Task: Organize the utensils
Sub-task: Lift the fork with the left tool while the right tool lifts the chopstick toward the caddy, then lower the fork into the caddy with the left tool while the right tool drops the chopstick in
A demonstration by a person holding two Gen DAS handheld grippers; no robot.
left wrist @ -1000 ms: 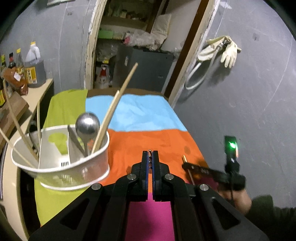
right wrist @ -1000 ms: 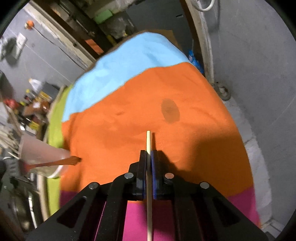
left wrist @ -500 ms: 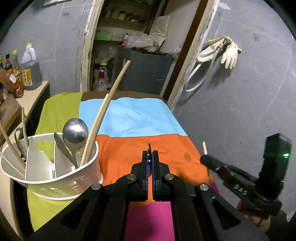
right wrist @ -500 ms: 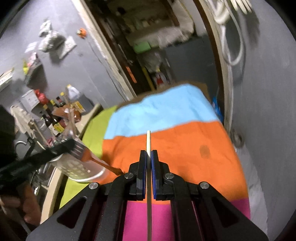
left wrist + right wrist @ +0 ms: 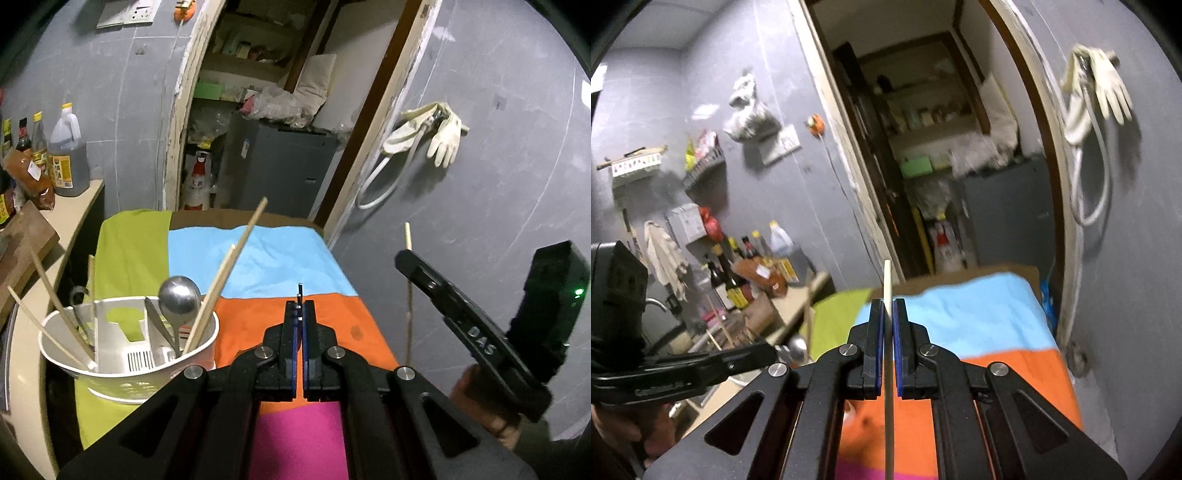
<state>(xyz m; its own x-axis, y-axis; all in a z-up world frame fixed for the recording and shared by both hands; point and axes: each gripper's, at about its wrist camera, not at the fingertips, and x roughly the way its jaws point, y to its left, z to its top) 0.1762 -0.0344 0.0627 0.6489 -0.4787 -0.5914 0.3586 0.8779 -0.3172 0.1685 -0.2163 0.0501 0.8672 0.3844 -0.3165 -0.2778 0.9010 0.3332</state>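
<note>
Chopstick (image 5: 888, 354): 1, clamped in right tool (image 5: 888, 306), held above the striped surface (image 5: 280, 254). Left tool (image 5: 300, 306): pinched on a thin dark utensil tip, type unclear. White caddy (image 5: 125, 373): already holds spoon, several chopsticks. Remaining, seemingly: both held items.
</note>
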